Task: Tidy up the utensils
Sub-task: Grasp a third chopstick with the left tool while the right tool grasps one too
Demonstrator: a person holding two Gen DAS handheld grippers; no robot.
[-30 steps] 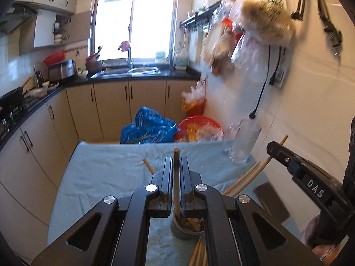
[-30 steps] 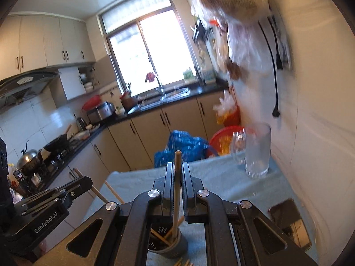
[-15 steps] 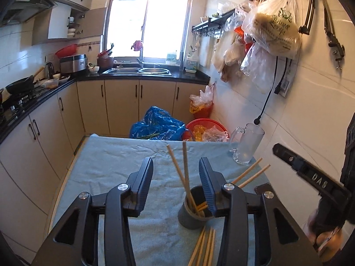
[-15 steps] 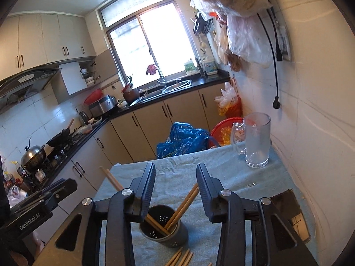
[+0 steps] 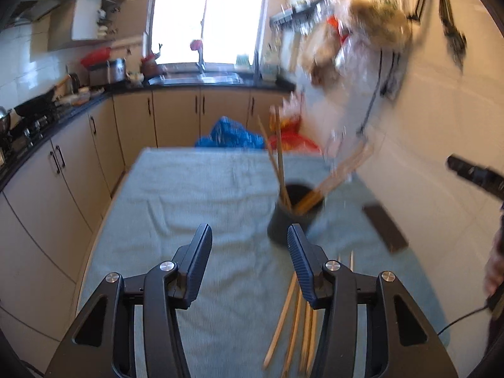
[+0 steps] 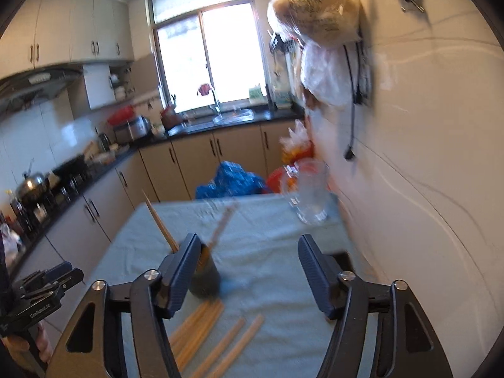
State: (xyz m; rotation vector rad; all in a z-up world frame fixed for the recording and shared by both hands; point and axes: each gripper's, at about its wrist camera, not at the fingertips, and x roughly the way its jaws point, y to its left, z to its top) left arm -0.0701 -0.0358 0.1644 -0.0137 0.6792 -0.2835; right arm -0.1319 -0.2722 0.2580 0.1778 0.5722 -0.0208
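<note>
Table covered with light blue-grey cloth (image 5: 195, 189) fills the lower view of both cameras. Left black two-finger gripper (image 5: 250, 258) has jaws wide apart, holding nothing, above the cloth just short of the dark grey round utensil holder (image 5: 289, 217). Right black two-finger gripper (image 6: 249, 271) also spread apart and empty, holder (image 6: 204, 280) just beside its left finger. Clear glass mug (image 6: 310, 195) at the table's far right corner near the wall. Wooden chopsticks standing in holder (image 5: 278, 160), leaning apart. Loose wooden chopsticks (image 6: 201, 321) lie flat on the cloth just in front of the holder. Both views motion-blurred
</note>
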